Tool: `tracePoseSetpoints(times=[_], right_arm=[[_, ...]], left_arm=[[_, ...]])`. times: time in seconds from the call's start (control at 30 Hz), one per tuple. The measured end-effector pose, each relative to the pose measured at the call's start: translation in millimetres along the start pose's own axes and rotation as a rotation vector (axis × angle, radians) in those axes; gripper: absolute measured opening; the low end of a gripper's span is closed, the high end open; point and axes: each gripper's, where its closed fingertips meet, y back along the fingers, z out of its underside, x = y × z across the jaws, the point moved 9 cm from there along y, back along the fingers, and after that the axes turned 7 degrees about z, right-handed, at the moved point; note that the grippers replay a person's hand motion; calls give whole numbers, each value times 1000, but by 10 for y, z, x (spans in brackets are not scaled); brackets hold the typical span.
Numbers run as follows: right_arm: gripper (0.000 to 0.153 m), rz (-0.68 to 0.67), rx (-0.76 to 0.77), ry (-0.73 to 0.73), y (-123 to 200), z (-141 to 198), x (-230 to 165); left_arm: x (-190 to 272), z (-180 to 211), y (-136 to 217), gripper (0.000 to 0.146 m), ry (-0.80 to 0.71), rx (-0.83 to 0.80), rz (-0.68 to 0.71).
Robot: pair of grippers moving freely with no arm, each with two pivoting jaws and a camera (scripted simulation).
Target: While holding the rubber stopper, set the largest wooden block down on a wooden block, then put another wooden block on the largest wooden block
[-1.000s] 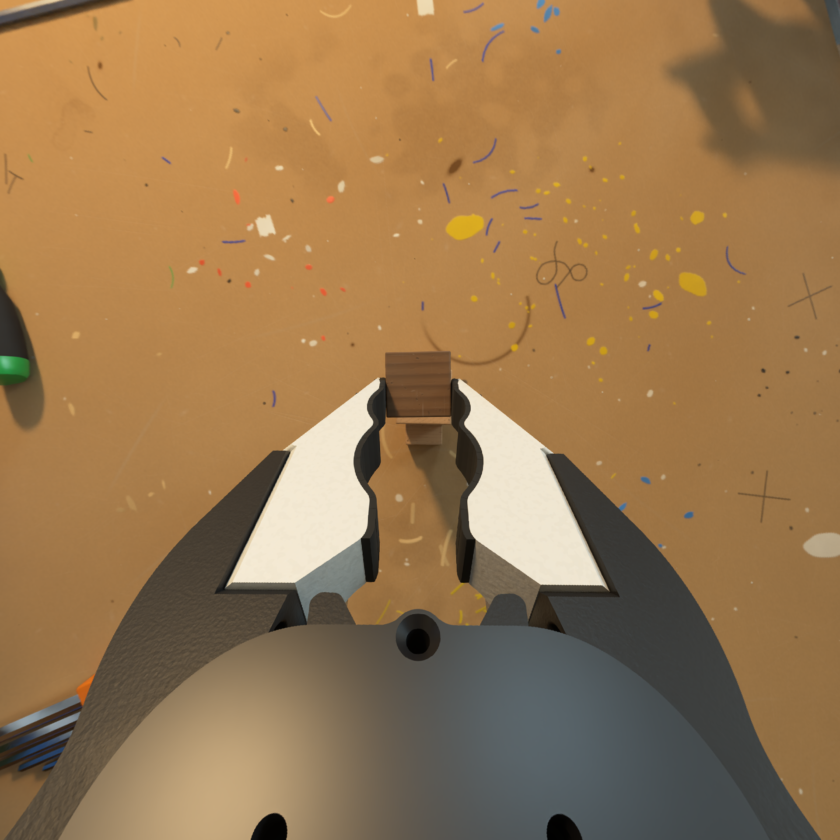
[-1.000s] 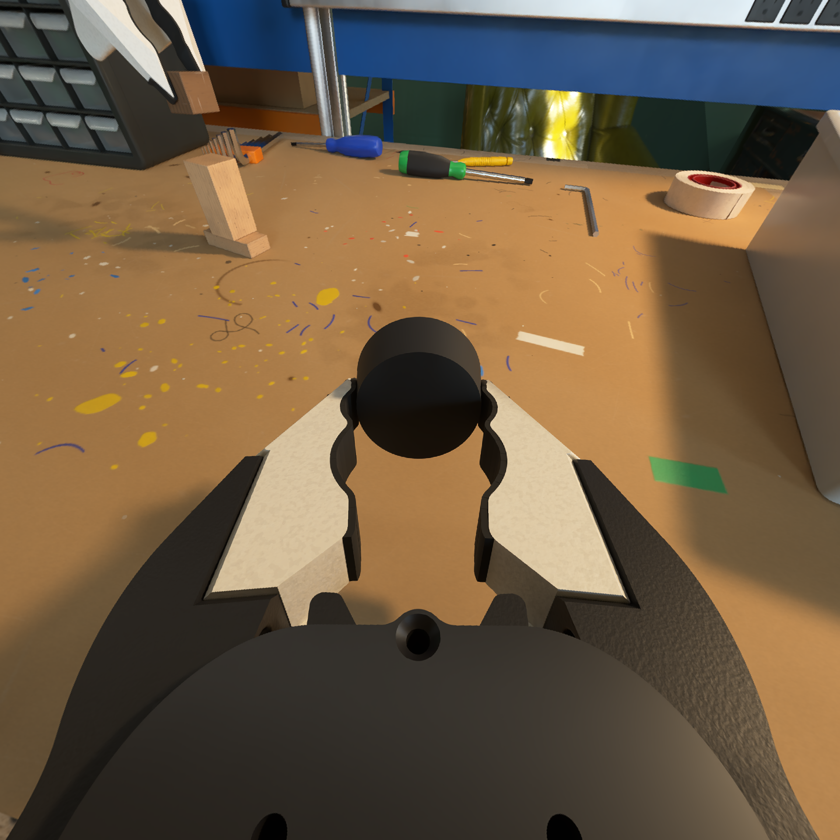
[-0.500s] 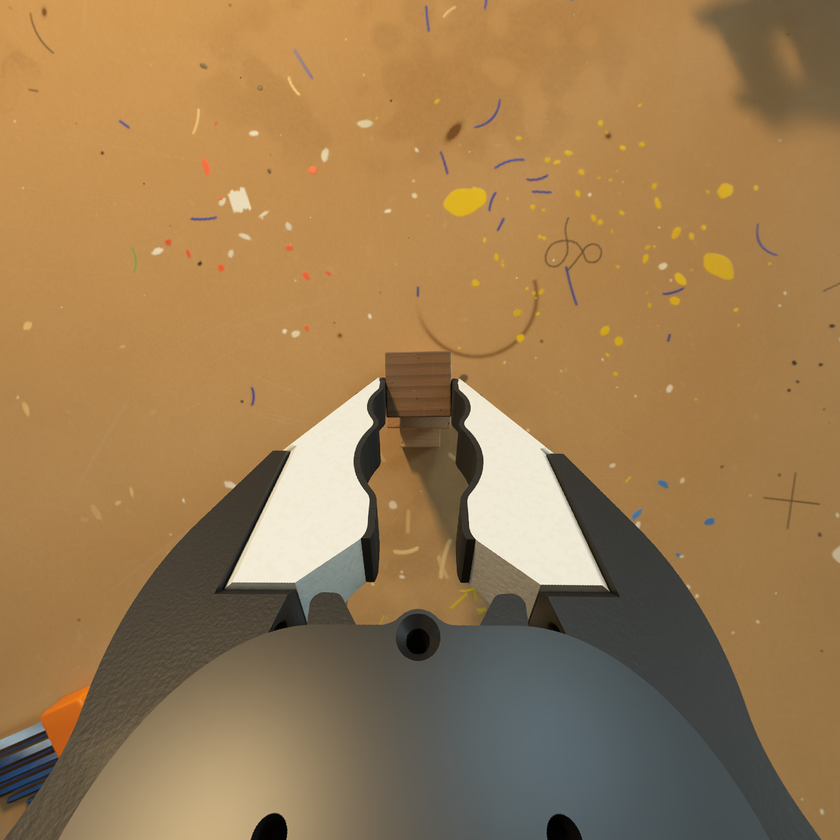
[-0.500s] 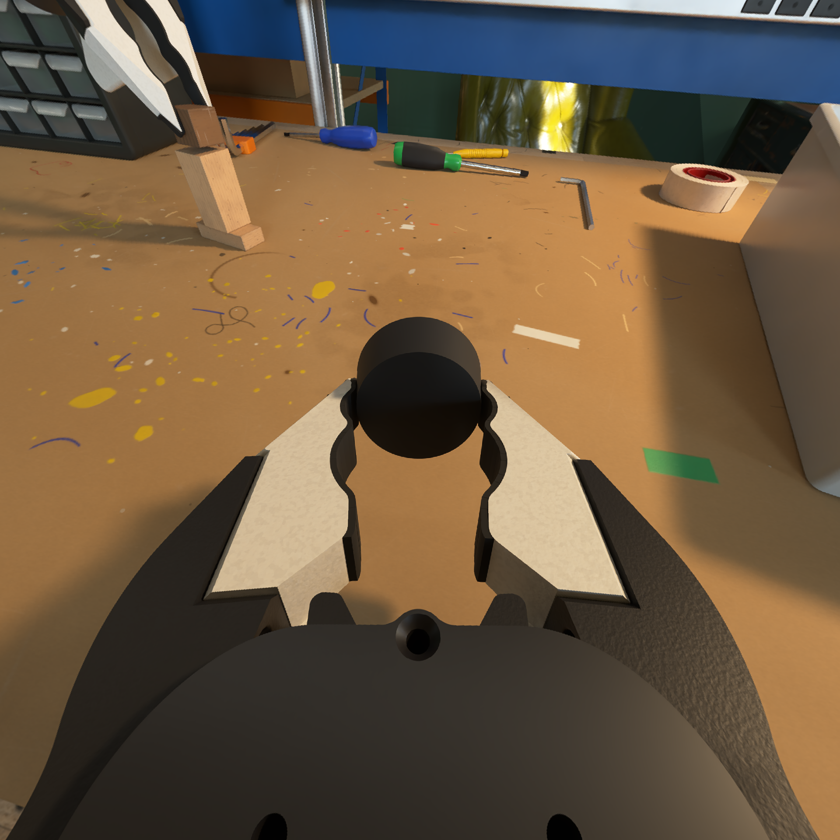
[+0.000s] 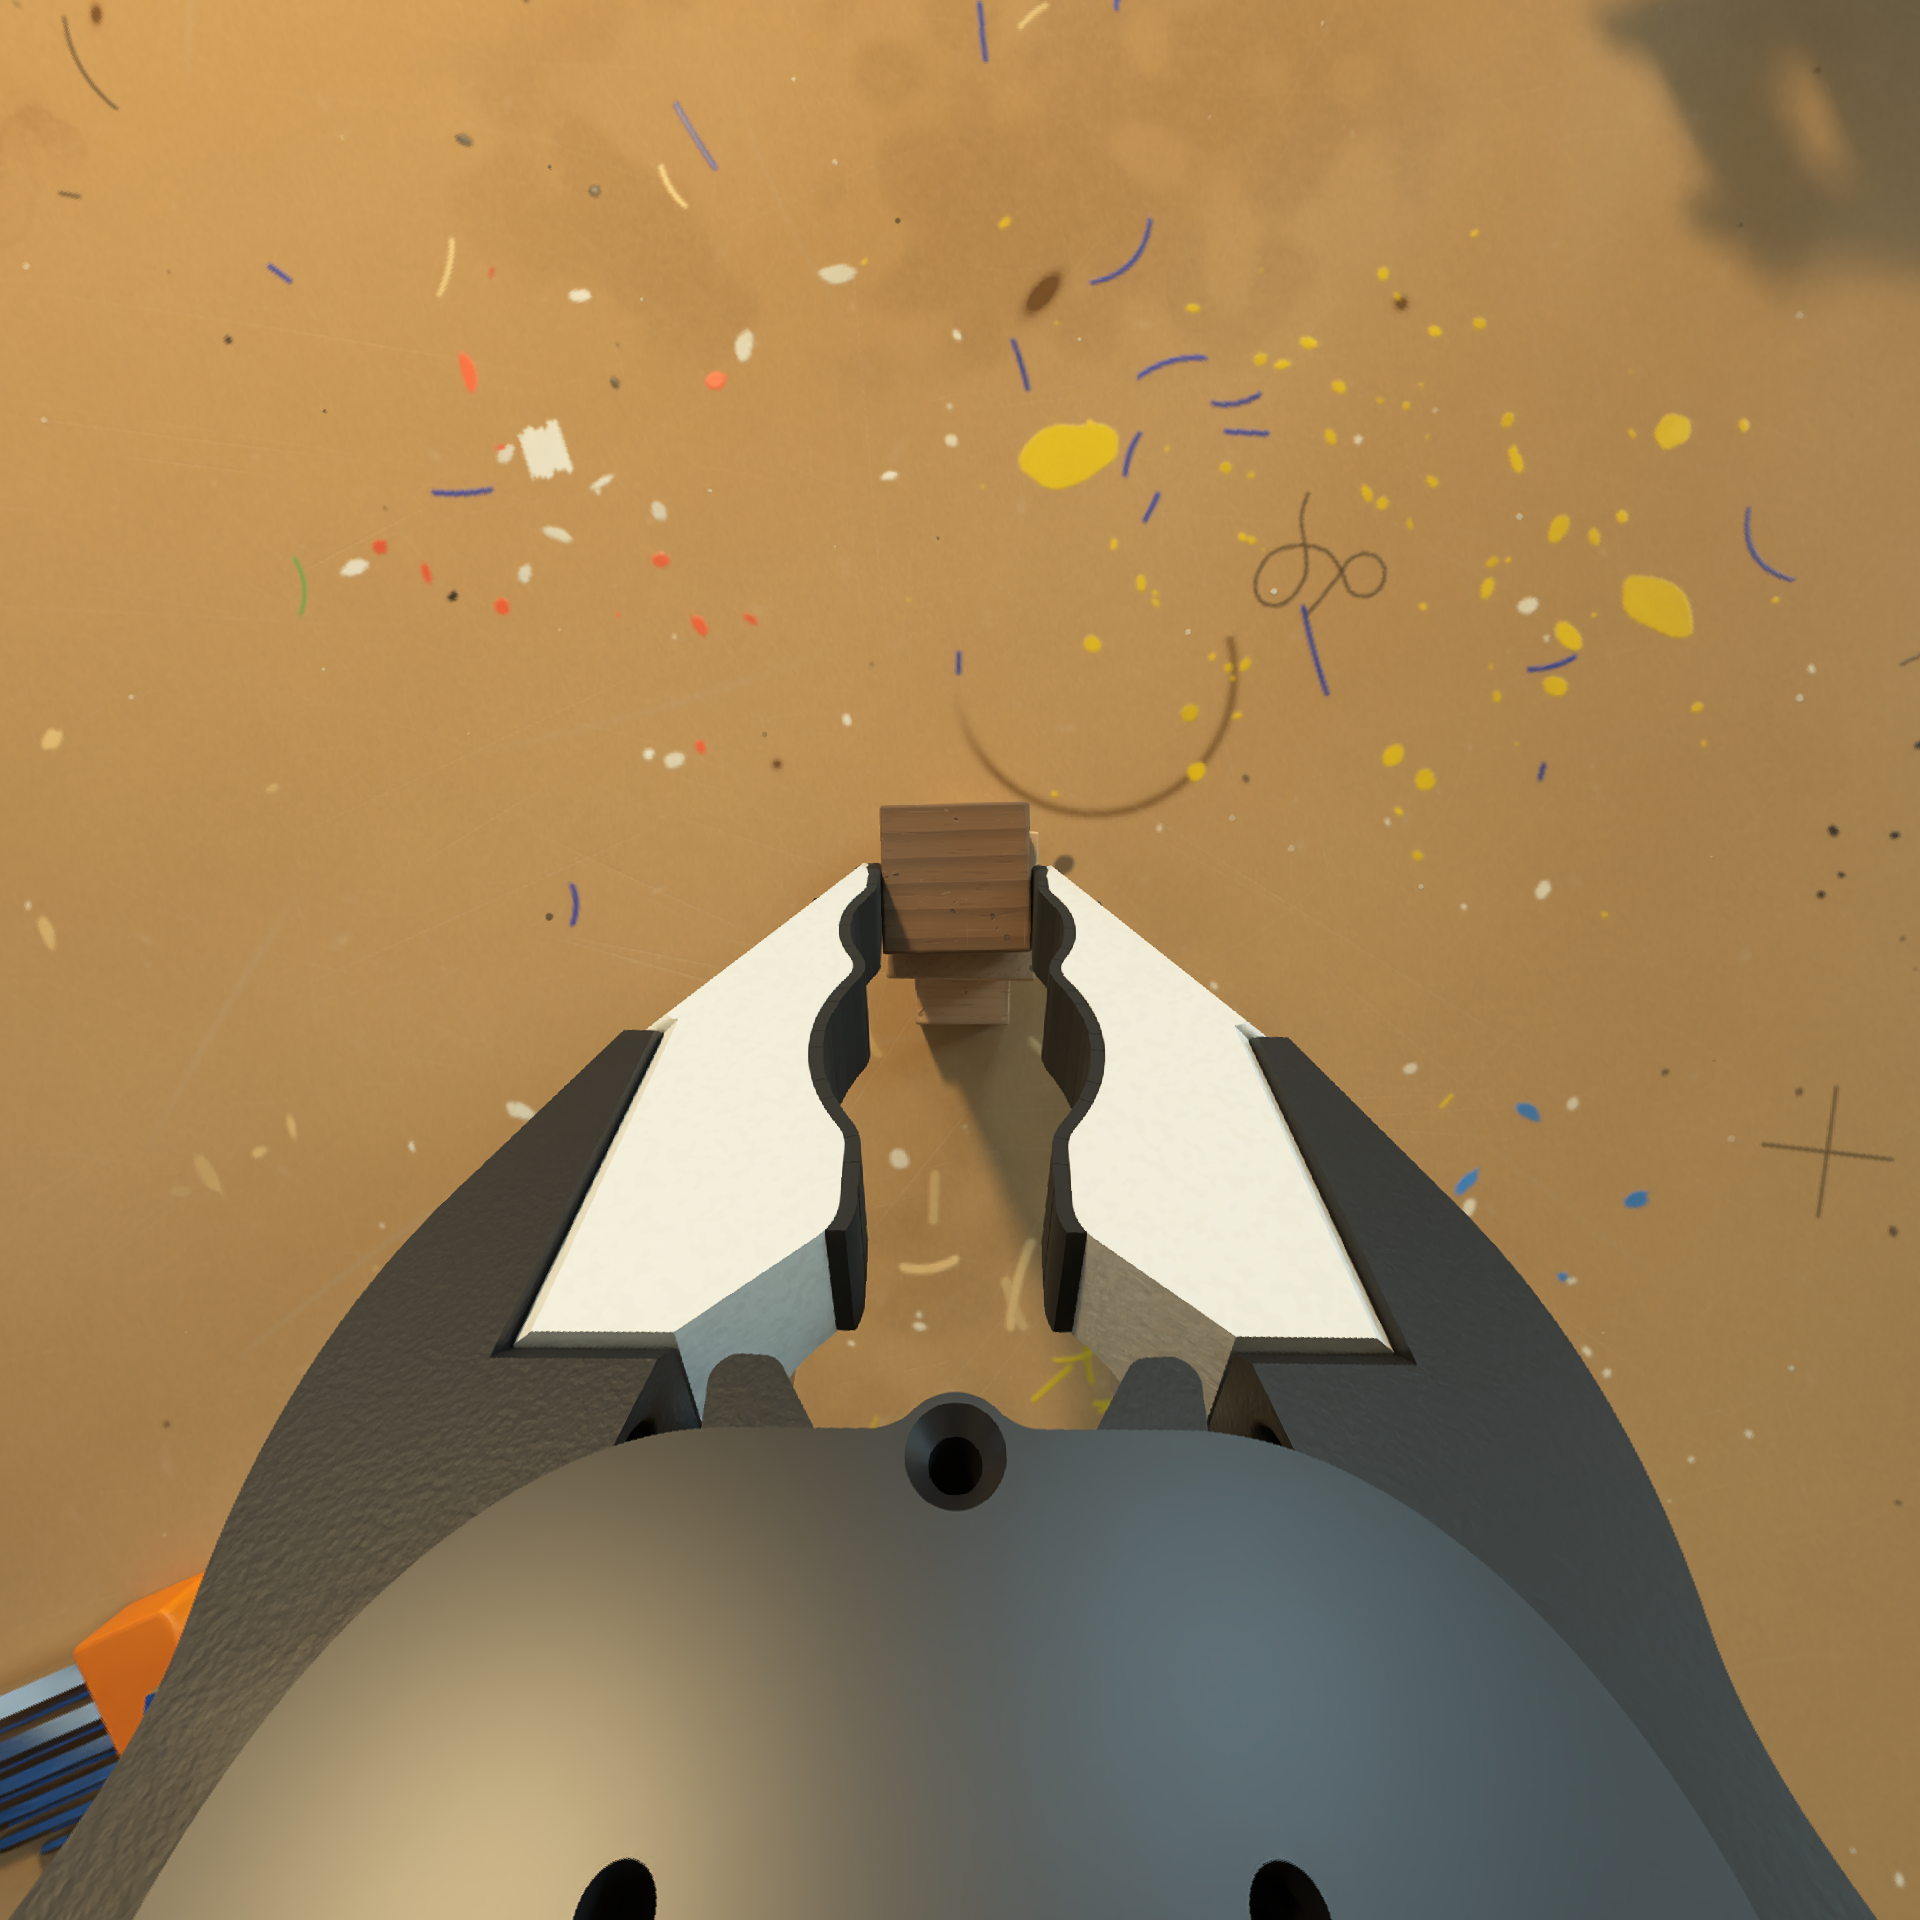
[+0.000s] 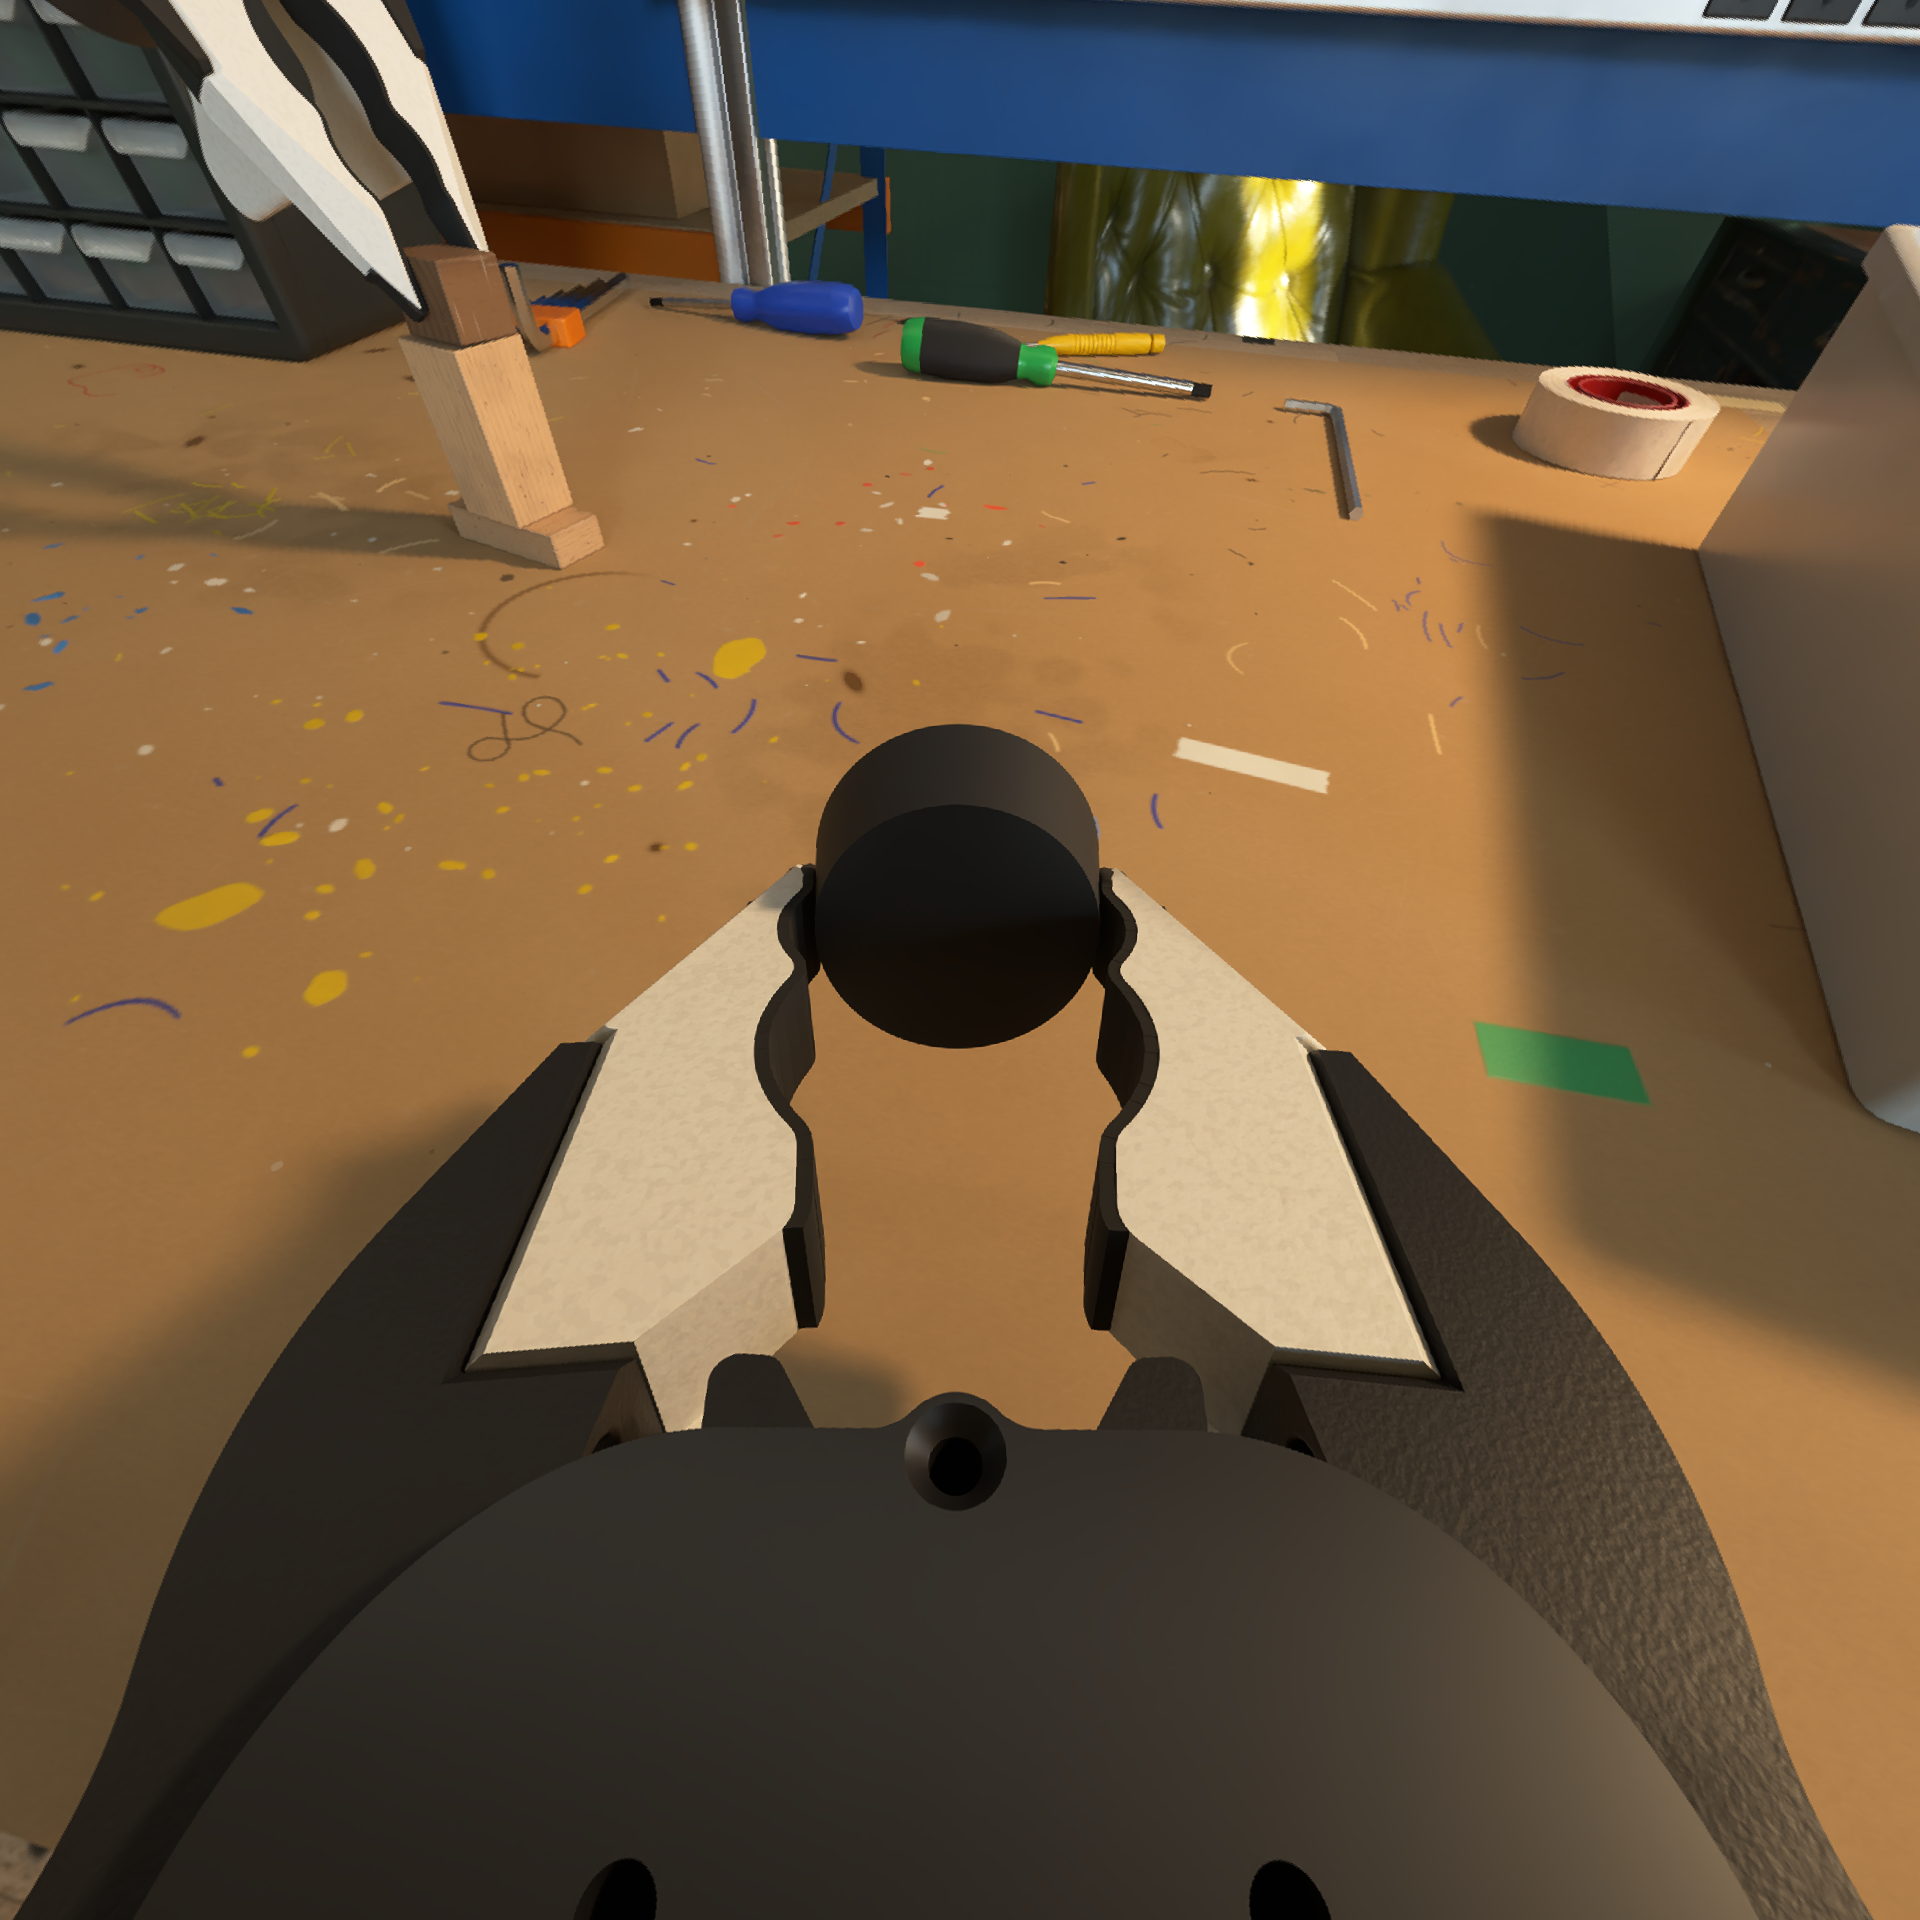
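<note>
Atop upright tall block (image 6: 497, 431) | left jaws clamp dark block (image 6: 460, 296) | right jaws grip stopper (image 6: 956, 883)

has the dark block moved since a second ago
Yes: the dark block, gripped by the left gripper, has come down onto the tall block, which stayed put.

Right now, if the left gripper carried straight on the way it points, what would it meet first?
The left gripper points down, shut on the small dark block. That block would land first on the tall light block standing on the flat base block; contact already looks near, though depth is unclear.
</note>
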Motion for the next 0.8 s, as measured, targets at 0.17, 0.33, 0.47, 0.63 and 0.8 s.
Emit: tracePoseSetpoints(times=[0.17, 0.33, 0.47, 0.63, 0.8], right_arm=[[53, -2, 1, 1, 1, -2, -1], [53, -8, 1, 2, -9, -9, -8], [53, -33, -3, 22, -59, -41, -36], [53, -105, -19, 100, -228, -157, -105], [53, -241, -64, 217, -552, -300, -223]], left_arm=[[0, 1, 5, 52, -8, 3, -4], [25, -7, 73, 59, -12, 20, -14], [128, -25, 223, 65, -3, 119, -71], [427, 94, 408, 79, 63, 411, -262], [891, 431, 327, 82, 217, 640, -449]])
